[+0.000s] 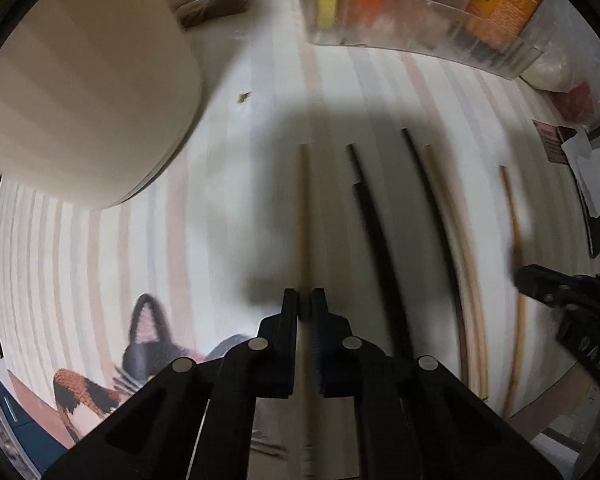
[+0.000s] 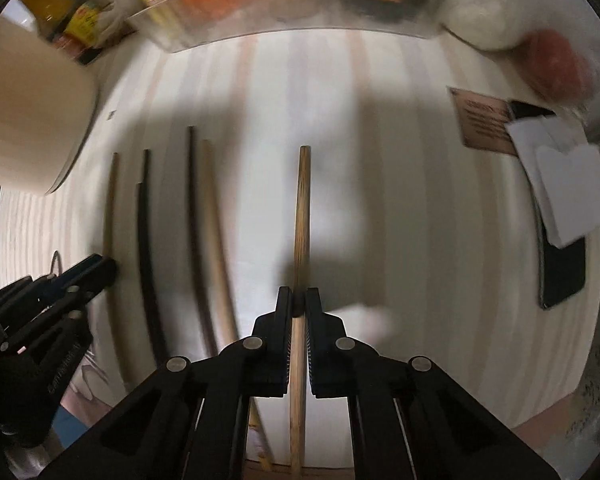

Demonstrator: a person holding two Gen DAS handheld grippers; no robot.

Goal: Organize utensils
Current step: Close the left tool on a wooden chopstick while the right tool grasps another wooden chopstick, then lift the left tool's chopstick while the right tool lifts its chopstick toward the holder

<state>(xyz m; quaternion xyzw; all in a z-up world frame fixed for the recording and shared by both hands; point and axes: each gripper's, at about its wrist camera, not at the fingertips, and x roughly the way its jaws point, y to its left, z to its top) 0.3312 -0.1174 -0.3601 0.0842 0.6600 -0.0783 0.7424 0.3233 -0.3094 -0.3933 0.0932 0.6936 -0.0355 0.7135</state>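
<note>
Left tongs [image 1: 304, 300] grip wooden chopstick [image 1: 303, 208] | right tongs [image 2: 299, 300] likewise (another)

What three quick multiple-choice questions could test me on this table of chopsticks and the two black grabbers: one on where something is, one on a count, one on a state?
1. Where does the clear plastic bin stand?
A. at the far edge of the table
B. under the left gripper
C. on the phone

2. How many black chopsticks lie on the table?
A. none
B. two
C. five

3. What is the right gripper doing?
A. hanging open
B. shut on a wooden chopstick
C. shut on the phone

Answers:
1 A, the bin sits beyond the chopstick tips.
2 B, one black chopstick and another black one lie between the wooden ones.
3 B, its fingers clamp the wooden chopstick.
</note>
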